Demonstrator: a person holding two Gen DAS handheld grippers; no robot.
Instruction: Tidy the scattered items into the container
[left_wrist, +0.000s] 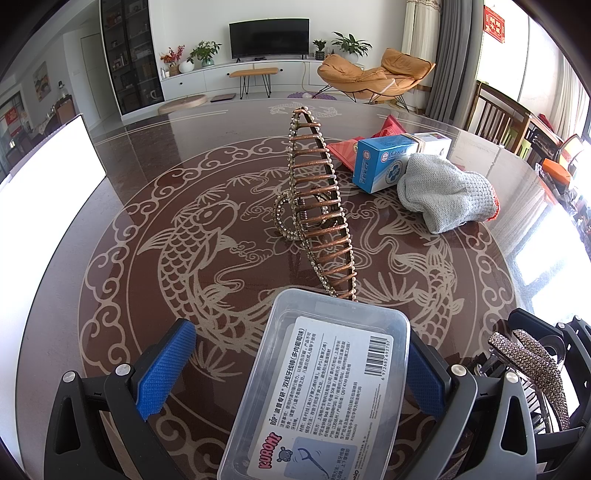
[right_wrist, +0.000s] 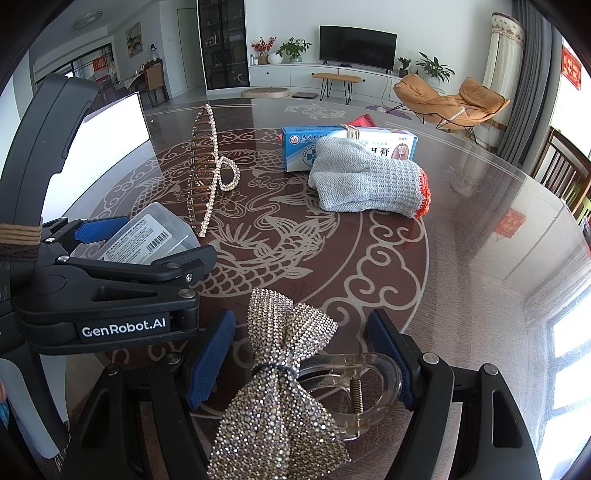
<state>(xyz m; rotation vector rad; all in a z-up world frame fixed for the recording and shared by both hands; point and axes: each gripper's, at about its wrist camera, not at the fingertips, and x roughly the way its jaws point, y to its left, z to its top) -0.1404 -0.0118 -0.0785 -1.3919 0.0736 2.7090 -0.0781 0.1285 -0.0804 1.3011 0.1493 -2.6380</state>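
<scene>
- The left gripper (left_wrist: 299, 369) has the clear plastic box (left_wrist: 317, 387) between its blue pads. One pad (left_wrist: 424, 380) sits against the box's side, while the other pad (left_wrist: 166, 369) stands well apart from it, so the fingers are spread and not clamped on it — my guess is that they only steady it.
- The box lies with its printed label upward, and whether it counts as the container or as one more loose item I cannot tell; no other bin shows in either view.
- The right gripper (right_wrist: 301, 360) has the glittery bow clip (right_wrist: 280, 373) between its fingers. They are wide apart, and whether the pads press on the clip's clear plastic jaw I cannot tell. It may be set for a pick-up or it may already hold the clip.
- Other things still scattered on the patterned table (right_wrist: 461, 236): a beaded comb clip (right_wrist: 207, 173) standing on edge just beyond the box, and farther off a grey knitted cloth (right_wrist: 369, 181) draped against a blue and white carton (right_wrist: 306, 147), with a red packet (left_wrist: 343, 147) behind.
- The comb clip nearly touches the box's far rim, so moving the box forward would likely knock it. The two grippers are also close side by side, which leaves little room to swing.
</scene>
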